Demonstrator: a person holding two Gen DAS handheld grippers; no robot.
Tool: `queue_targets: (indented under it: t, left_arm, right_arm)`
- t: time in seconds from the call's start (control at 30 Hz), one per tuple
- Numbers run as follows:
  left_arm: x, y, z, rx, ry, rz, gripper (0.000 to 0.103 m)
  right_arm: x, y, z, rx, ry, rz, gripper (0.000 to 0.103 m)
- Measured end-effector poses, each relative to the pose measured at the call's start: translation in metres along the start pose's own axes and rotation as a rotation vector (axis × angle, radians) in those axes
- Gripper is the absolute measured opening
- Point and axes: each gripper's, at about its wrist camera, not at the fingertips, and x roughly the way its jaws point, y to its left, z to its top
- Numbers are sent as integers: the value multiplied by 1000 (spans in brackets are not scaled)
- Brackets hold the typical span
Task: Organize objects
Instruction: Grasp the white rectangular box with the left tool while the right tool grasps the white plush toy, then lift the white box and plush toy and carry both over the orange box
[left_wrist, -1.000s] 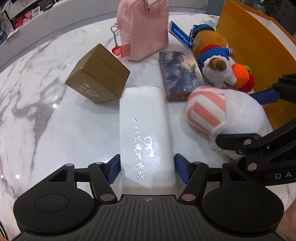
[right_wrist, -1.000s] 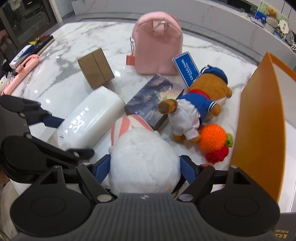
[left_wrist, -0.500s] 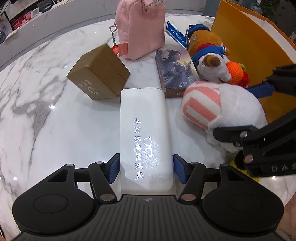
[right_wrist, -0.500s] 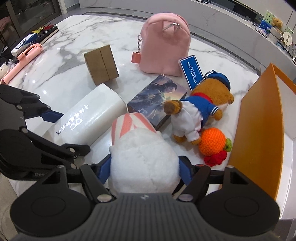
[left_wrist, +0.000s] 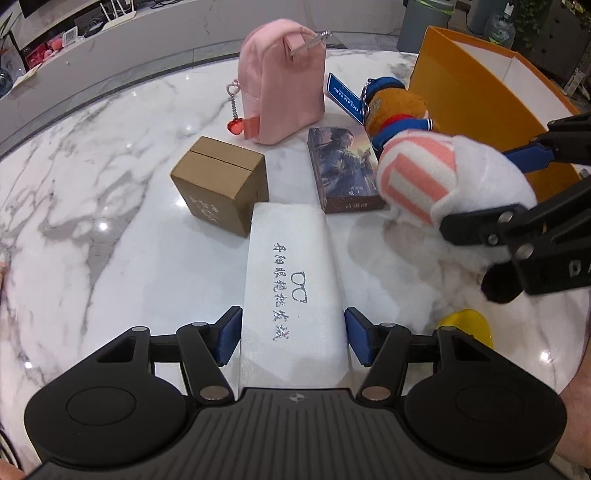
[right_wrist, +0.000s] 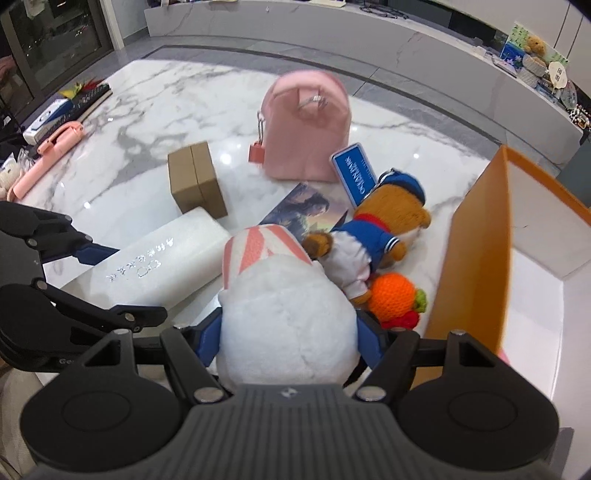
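My left gripper (left_wrist: 293, 338) is shut on a white glasses case (left_wrist: 293, 280) with silver lettering and holds it above the marble table; the case also shows in the right wrist view (right_wrist: 159, 264). My right gripper (right_wrist: 288, 338) is shut on a white plush toy with a pink striped cap (right_wrist: 284, 317) and holds it off the table. The plush also shows in the left wrist view (left_wrist: 443, 181). An open orange box (right_wrist: 476, 243) with a white inside stands to the right.
On the marble table (left_wrist: 92, 206) stand a pink mini backpack (left_wrist: 282, 77), a brown cardboard box (left_wrist: 221, 184), a picture book (left_wrist: 343, 168), a bear plush in blue (right_wrist: 380, 229) and an orange knitted fruit (right_wrist: 395, 295). A pink object and books lie far left (right_wrist: 48, 155).
Both grippers have risen with their loads. The plush toy has lifted off the table and moved toward the orange box. The glasses case is higher above the table.
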Motion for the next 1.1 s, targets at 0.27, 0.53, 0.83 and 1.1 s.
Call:
queue_targets:
  t: [0.27, 0.53, 0.83, 1.1]
  left_arm:
    - [-13, 2, 3, -7, -18, -13, 69]
    - [-35, 0, 12, 1, -58, -25, 68]
    - [-46, -6, 16, 19, -67, -23, 68]
    - [-67, -18, 31, 31, -103, -20, 68]
  right_arm:
    - [-20, -1, 3, 11, -31, -9, 73]
    - [-37, -6, 7, 14, -57, -16, 73]
    - [-58, -13, 6, 6, -77, -29, 73]
    - [-86, -28, 5, -7, -100, -57, 73]
